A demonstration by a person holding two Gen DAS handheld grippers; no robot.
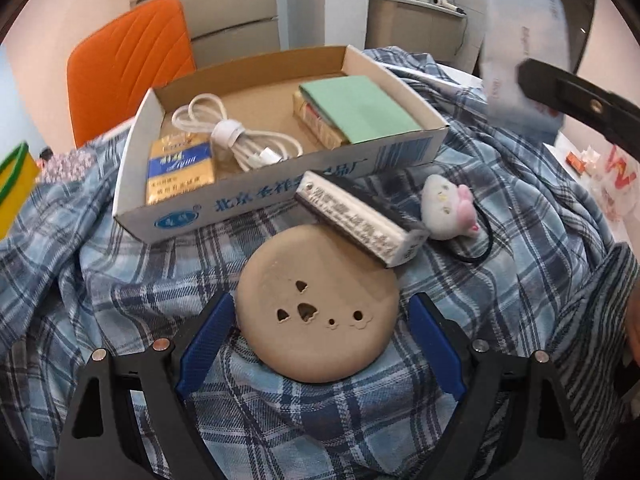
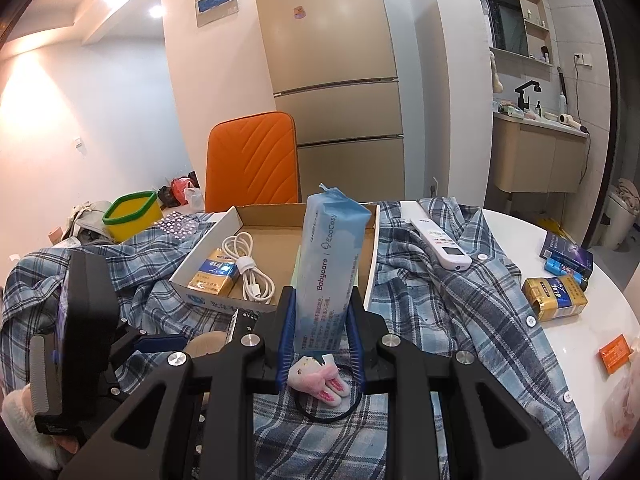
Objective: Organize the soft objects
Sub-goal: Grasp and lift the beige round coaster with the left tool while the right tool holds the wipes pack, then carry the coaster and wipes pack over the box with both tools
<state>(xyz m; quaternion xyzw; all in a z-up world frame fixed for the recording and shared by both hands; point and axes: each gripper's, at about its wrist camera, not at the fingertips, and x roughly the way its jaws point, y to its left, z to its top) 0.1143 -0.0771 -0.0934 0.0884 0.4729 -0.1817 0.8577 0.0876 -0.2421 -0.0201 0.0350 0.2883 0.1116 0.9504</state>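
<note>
My left gripper (image 1: 320,312) is open, its blue fingers on either side of a round tan pad (image 1: 318,306) lying on the blue plaid shirt (image 1: 120,280). A small white and pink plush on a black hair tie (image 1: 448,208) lies to its right, past a long grey-white box (image 1: 360,220). My right gripper (image 2: 320,320) is shut on an upright light blue Babycare tissue pack (image 2: 332,260), held above the plush (image 2: 316,376) and in front of the cardboard tray (image 2: 264,210). The tissue pack also shows at the upper right of the left wrist view (image 1: 520,60).
The cardboard tray (image 1: 280,196) holds a white cable (image 1: 236,136), a cigarette pack (image 1: 180,168) and a green-topped stack (image 1: 356,108). A remote (image 2: 438,240), boxes (image 2: 554,296) and an orange packet (image 2: 616,352) lie on the white table at right. An orange chair (image 2: 252,160) stands behind.
</note>
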